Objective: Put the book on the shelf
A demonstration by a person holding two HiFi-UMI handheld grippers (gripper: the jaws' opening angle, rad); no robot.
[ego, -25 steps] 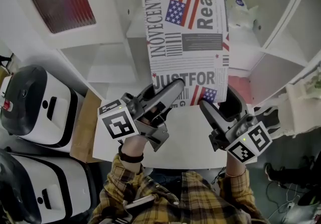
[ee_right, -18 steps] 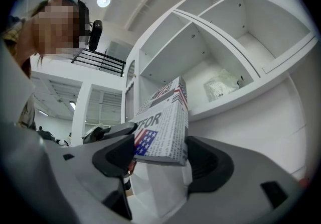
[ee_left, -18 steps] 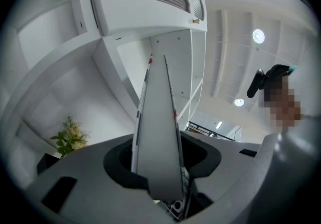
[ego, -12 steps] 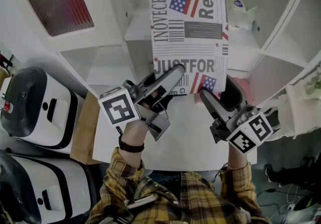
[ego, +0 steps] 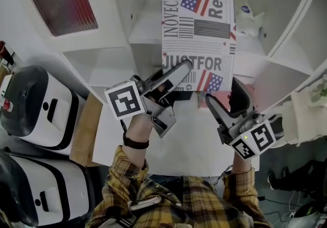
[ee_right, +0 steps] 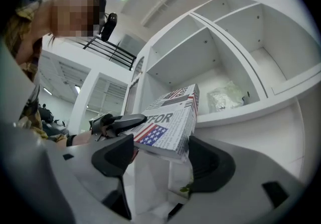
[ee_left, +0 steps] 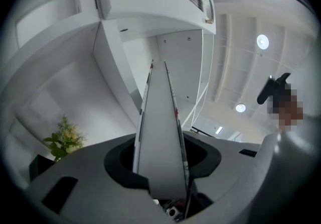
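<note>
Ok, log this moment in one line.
phase: placing | left gripper: shut on book | right gripper: open beside book | book: held up at shelf

The book (ego: 198,32), its cover printed like a newspaper with flag patches, lies nearly flat above the white shelf (ego: 145,32), its far end reaching in among the compartments. The left tool (ego: 180,81) clamps the book's near left corner, one jaw over the cover and one under it. The right tool (ego: 225,95) sits at the near right corner with its jaws apart; it may touch the book, but that is hard to judge from above. Below both tools lies a white surface (ego: 196,142). A white-and-black machine (ego: 36,107) stands at the left.
</note>
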